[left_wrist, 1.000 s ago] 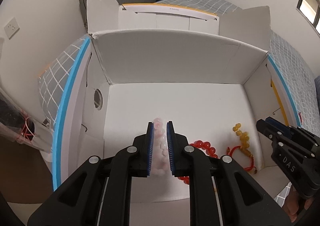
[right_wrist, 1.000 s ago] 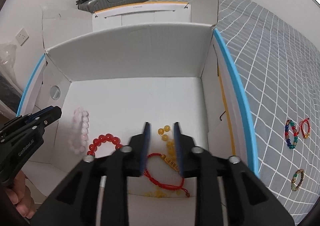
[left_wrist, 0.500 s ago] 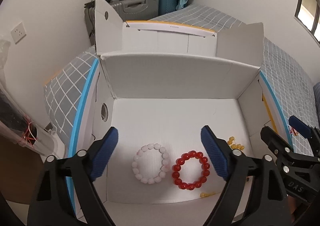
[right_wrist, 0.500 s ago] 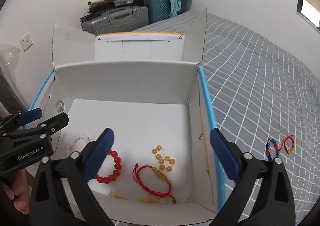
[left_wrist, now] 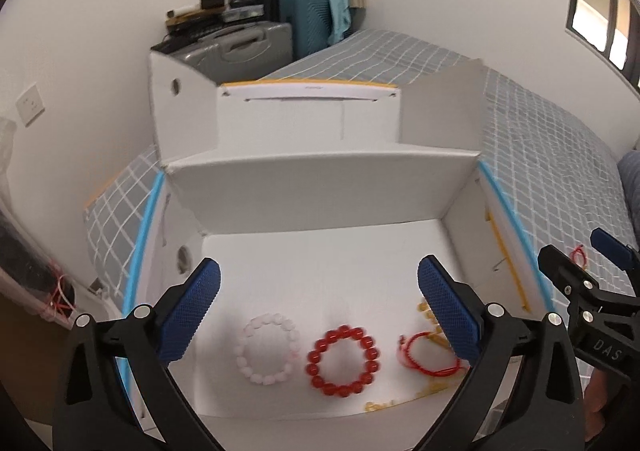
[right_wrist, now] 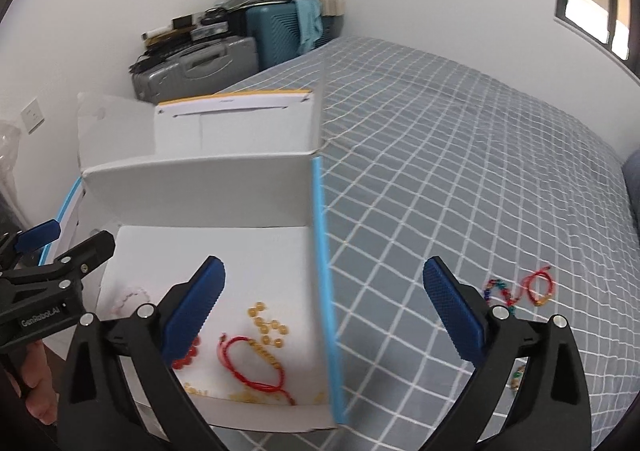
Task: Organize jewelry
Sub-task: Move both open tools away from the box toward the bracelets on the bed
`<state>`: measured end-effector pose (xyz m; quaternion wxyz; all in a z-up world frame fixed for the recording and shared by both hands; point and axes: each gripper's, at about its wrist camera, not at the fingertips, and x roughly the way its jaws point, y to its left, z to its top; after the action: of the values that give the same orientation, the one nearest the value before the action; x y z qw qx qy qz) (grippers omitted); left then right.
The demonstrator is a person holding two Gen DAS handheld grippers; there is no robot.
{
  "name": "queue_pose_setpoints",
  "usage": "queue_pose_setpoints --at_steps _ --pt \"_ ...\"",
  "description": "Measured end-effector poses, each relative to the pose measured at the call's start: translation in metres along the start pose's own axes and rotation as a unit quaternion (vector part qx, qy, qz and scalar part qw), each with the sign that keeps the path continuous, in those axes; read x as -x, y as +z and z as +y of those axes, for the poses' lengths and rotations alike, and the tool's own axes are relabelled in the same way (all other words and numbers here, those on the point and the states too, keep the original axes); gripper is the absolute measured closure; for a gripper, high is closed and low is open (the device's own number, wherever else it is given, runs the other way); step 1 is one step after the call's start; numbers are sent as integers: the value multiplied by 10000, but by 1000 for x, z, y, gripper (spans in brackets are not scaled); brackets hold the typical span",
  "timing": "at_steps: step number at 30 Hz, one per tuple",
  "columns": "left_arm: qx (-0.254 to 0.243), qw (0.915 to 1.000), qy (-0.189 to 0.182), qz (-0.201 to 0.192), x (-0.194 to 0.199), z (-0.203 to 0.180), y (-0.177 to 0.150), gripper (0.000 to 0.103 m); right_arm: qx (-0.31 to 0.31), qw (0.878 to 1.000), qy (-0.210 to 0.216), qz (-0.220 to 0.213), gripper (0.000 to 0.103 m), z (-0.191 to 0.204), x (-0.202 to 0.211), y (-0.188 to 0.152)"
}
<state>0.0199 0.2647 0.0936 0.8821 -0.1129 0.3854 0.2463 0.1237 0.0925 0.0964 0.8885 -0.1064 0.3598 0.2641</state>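
With both the left gripper [left_wrist: 318, 313] and right gripper [right_wrist: 324, 311] spread wide and empty, the thin red cord bracelet [right_wrist: 540, 287] on the grey checked bed [right_wrist: 460, 171] could slip or snag on the multicoloured bead bracelet [right_wrist: 498, 291] touching it.

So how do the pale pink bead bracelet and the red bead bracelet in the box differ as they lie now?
The pale pink bracelet has small, faint pinkish-white beads that nearly blend into the white box floor; the red bracelet has larger, glossy, saturated red beads that stand out sharply. The pink one lies on the left, the red one to its right, apart from each other. Both are closed rings of round beads lying flat on the box floor, and neither open tool holds them.
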Motion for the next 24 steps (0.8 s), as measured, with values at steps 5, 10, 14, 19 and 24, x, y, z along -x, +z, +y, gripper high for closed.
queue_pose_setpoints --at_steps 5,10,14,19,24 --pt "-212 9996 -191 -58 4 -28 7 6 -211 9996 -161 -52 8 -31 9 1" --pt "-416 9984 -372 -110 6 -60 12 6 -377 9985 -384 -95 8 -58 17 -1" --pt "-524 9970 -550 -135 7 -83 14 6 -533 9970 -557 -107 8 -83 24 -5" --pt "-733 9942 -770 -140 7 -120 16 6 -729 9942 -778 -103 8 -114 31 -14" --pt "-817 9913 -1026 -116 4 -154 14 6 -924 9898 -1083 -38 8 -153 40 -31"
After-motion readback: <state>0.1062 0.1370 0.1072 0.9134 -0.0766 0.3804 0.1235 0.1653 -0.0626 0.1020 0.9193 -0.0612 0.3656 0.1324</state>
